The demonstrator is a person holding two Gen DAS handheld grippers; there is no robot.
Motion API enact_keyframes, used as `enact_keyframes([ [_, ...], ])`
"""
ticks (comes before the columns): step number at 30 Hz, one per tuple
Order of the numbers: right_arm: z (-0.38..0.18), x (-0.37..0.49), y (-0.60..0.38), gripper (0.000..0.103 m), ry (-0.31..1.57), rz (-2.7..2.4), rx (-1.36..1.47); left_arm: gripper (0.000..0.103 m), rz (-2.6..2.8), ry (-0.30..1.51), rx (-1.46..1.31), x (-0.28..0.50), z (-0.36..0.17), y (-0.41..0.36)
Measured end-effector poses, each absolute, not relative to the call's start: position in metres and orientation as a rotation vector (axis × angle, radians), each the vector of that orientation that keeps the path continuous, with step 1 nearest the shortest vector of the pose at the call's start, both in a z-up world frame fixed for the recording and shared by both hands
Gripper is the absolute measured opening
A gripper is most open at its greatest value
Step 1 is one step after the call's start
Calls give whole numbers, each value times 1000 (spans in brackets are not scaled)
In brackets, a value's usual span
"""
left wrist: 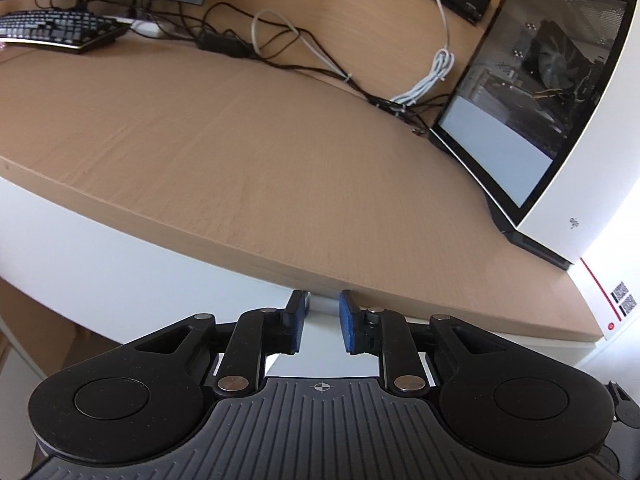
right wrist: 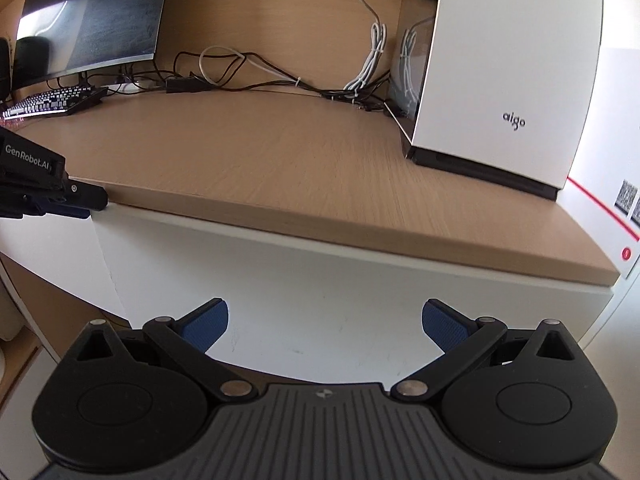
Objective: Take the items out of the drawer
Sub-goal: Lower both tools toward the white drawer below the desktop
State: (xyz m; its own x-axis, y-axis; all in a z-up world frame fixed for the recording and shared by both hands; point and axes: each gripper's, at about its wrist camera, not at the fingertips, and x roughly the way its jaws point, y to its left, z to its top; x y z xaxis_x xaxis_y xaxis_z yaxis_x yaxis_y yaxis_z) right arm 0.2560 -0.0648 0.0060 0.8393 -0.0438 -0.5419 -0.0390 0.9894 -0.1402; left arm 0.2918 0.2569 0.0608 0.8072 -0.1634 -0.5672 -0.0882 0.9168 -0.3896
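A white drawer front (right wrist: 320, 280) hangs just below the front edge of the wooden desk (right wrist: 280, 160). My left gripper (left wrist: 323, 320) is at the panel's top left corner, its blue pads (left wrist: 298, 322) lying against both sides of the thin panel edge (left wrist: 320, 356). The right wrist view shows that left gripper (right wrist: 94, 200) at this same corner. My right gripper (right wrist: 325, 320) hangs in front of the panel's middle, wide open with nothing between its fingers. The inside of the drawer and its items are hidden.
On the desk stand a white computer case (right wrist: 500, 80) at the right, a dark monitor (right wrist: 92, 20) and a keyboard (right wrist: 52, 102) at the far left, and tangled cables (right wrist: 260, 76) along the back wall. A white box with a red line (right wrist: 608, 200) is at the right edge.
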Motion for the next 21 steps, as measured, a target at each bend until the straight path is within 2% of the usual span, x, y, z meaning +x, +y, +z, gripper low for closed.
enact_keyframes([
  [10,3,260,-63,103,577,-68,-159,40,-119,650,-378,294,60,254],
  [21,2,264,-68,103,596,-102,-112,42,-149,657,-369,293,61,254],
])
